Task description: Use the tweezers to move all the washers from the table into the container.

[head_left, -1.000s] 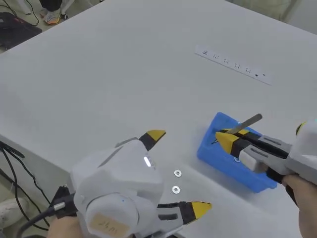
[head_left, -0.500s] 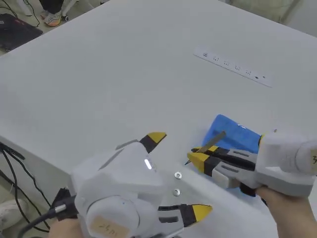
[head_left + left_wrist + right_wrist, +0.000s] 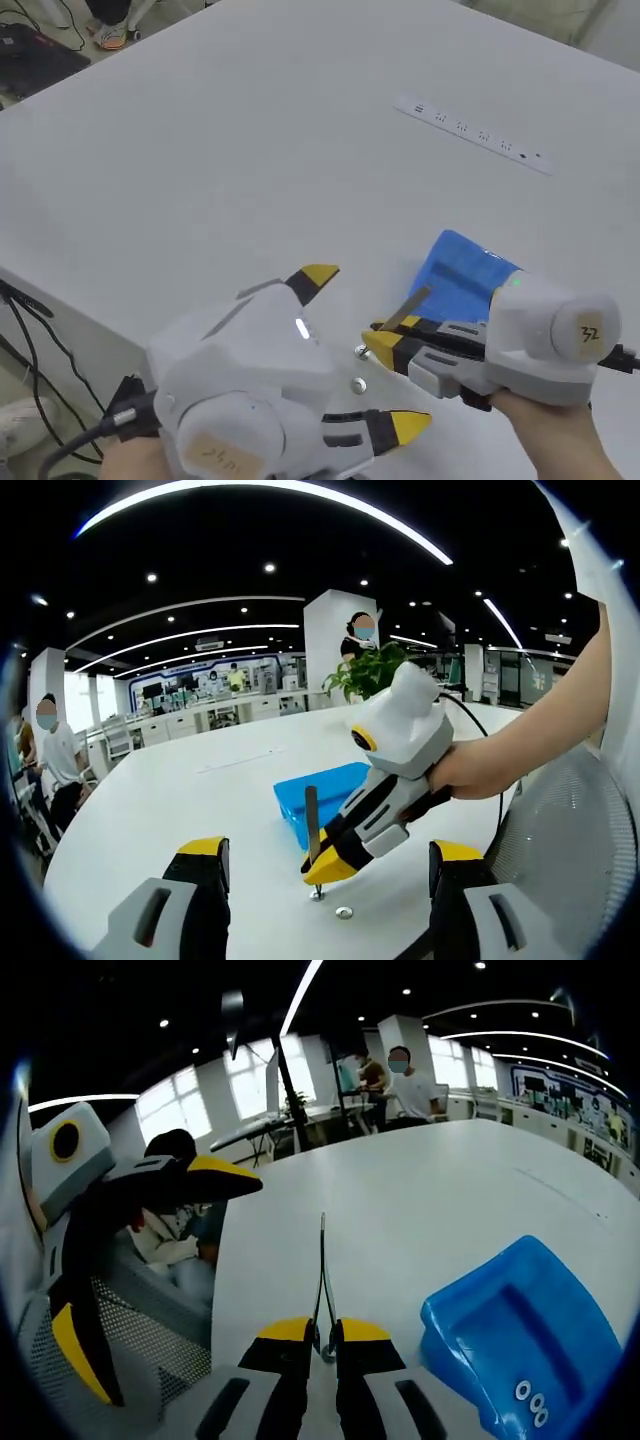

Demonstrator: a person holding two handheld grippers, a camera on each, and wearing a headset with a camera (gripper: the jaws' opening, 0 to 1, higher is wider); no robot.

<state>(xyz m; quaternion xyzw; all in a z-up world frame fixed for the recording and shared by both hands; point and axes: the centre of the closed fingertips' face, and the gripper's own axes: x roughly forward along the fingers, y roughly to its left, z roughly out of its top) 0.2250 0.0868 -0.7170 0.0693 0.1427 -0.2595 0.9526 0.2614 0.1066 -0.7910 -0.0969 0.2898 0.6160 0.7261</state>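
One tabletop (image 3: 250, 150): white; the work sits at its near edge.
Container (image 3: 462, 272): blue, right; holds washers (image 3: 528, 1397).
Left tongs (image 3: 364, 349): spread wide, empty.
Right tongs (image 3: 322, 1332): clenched on tweezers (image 3: 311, 818).
Far washer (image 3: 317, 892): at the tweezers' tip; straddle its rim, pinch gently, lift straight.
Near washer (image 3: 344, 912): just beside; avoid nudging it.

Round tan sticker (image 3: 588, 335) on the rear cap of the right claw (image 3: 378, 340) read "32" in dark handwritten digits. Tan label (image 3: 222, 455) on the back of the left claw (image 3: 366, 347) carried handwritten marks, not legible. White strip (image 3: 470, 130) on the bench (image 3: 200, 150) bore small dark markings, too small to read. Lit wall displays (image 3: 200, 680) in the left gripper view were blurred, unreadable.
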